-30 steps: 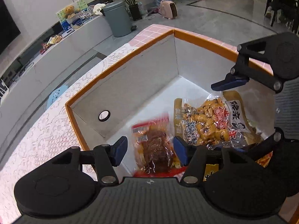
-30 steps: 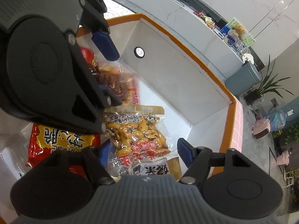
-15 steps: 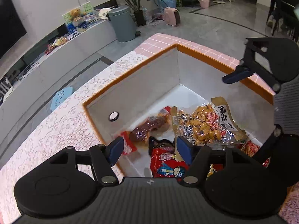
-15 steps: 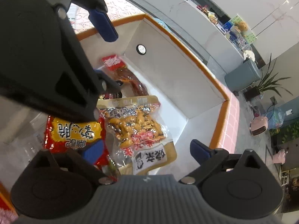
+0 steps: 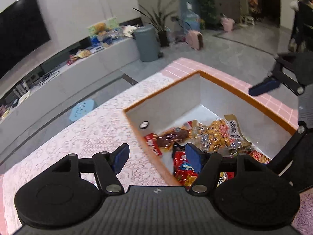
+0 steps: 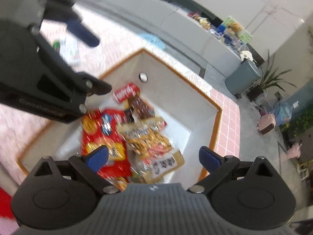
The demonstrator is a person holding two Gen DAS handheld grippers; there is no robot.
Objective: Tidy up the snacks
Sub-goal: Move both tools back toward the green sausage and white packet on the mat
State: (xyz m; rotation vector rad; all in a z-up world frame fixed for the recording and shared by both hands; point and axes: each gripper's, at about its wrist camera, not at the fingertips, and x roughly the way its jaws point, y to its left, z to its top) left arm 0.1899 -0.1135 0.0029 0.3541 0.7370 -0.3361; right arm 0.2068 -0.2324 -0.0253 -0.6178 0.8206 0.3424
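Observation:
An orange-rimmed box (image 5: 162,96) (image 6: 176,72) with pale walls holds several snack packets. A brown meat packet (image 5: 172,136) (image 6: 138,103) lies by the wall with the round hole. Beside it are a clear packet of yellow snacks (image 5: 215,135) (image 6: 148,139) and a red bag (image 5: 183,168) (image 6: 103,133). My left gripper (image 5: 156,155) hangs open above the box's near rim, with nothing between its fingers. My right gripper (image 6: 152,156) stands wide open above the packets, holding nothing. Each gripper shows at the edge of the other's view.
The box stands on a table with a pink lace cloth (image 5: 88,133) and pink tiles (image 5: 215,72). A white packet (image 6: 68,49) lies on the cloth beyond the box. On the floor are a grey bin (image 5: 145,43) and a blue stool (image 5: 82,109).
Both grippers have risen and drawn back from the box, and their jaws have widened. The meat packet and the yellow packet, earlier between the fingers, now lie loose in the box.

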